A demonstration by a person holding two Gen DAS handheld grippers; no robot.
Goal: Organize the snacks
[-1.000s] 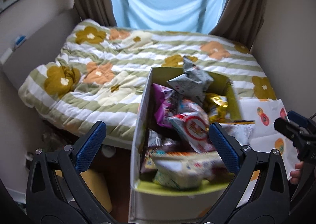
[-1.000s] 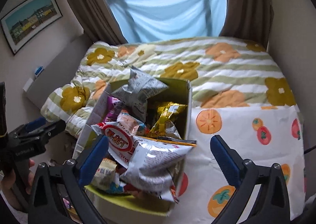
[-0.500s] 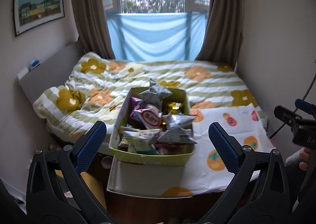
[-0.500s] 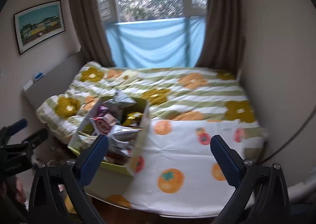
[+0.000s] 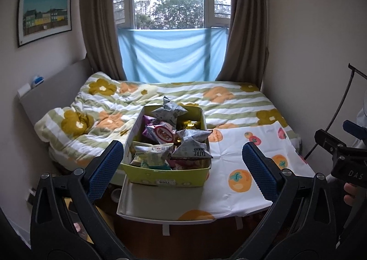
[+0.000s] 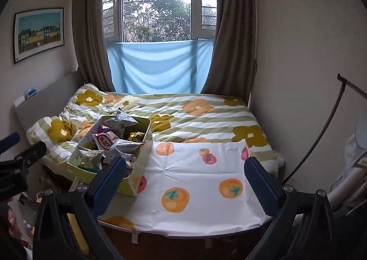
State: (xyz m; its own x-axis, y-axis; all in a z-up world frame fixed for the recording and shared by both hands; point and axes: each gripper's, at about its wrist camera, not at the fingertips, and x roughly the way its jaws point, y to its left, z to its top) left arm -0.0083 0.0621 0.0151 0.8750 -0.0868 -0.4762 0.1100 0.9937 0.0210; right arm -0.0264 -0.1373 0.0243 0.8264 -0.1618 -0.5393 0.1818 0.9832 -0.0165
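Observation:
A yellow-green cardboard box (image 5: 165, 174) full of snack bags stands on a low table at the foot of a bed; it also shows in the right wrist view (image 6: 140, 168). Grey bags (image 5: 193, 146), a red-and-white bag (image 5: 164, 132) and a gold bag (image 5: 190, 124) pile above its rim. My left gripper (image 5: 182, 168) is open and empty, well back from the box. My right gripper (image 6: 183, 182) is open and empty, held back over the table's right half.
A white cloth with orange fruit prints (image 6: 195, 182) covers the table (image 5: 142, 205) right of the box. The bed with a flowered striped quilt (image 5: 218, 99) lies behind. Walls close in on both sides; a dark cable (image 6: 321, 136) hangs at the right.
Both grippers have pulled back and up from the box, which now looks smaller and farther. Both stay open and empty.

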